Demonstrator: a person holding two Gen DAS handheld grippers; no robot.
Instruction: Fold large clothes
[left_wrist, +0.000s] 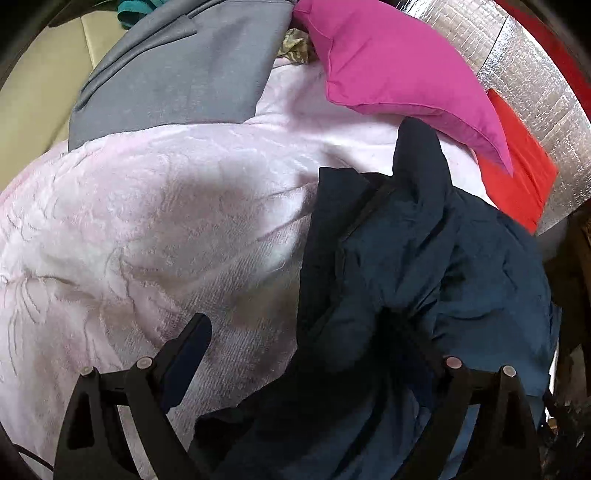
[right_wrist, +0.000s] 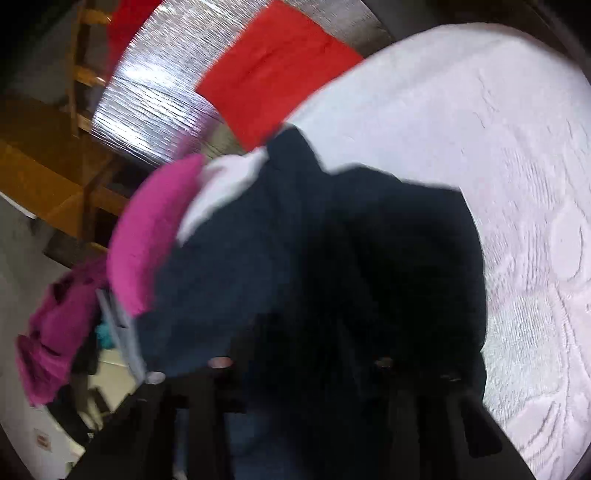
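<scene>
A dark navy garment (left_wrist: 413, 266) lies crumpled on a pale pink embossed blanket (left_wrist: 147, 206). My left gripper (left_wrist: 306, 354) is open, with its left finger (left_wrist: 188, 354) bare over the blanket and its right finger buried under the navy cloth. In the right wrist view the same navy garment (right_wrist: 295, 240) covers my right gripper (right_wrist: 303, 369). Its fingers are hidden in the dark cloth, and the view is blurred, so I cannot tell whether they are shut. The blanket (right_wrist: 517, 184) spreads to the right.
A magenta garment (left_wrist: 388, 62), a grey garment (left_wrist: 177, 74) and a red cloth (left_wrist: 517, 173) lie at the blanket's far edge. A silver foil mat (left_wrist: 535, 92) lies beyond. In the right wrist view, wooden furniture (right_wrist: 55, 166) stands at the left.
</scene>
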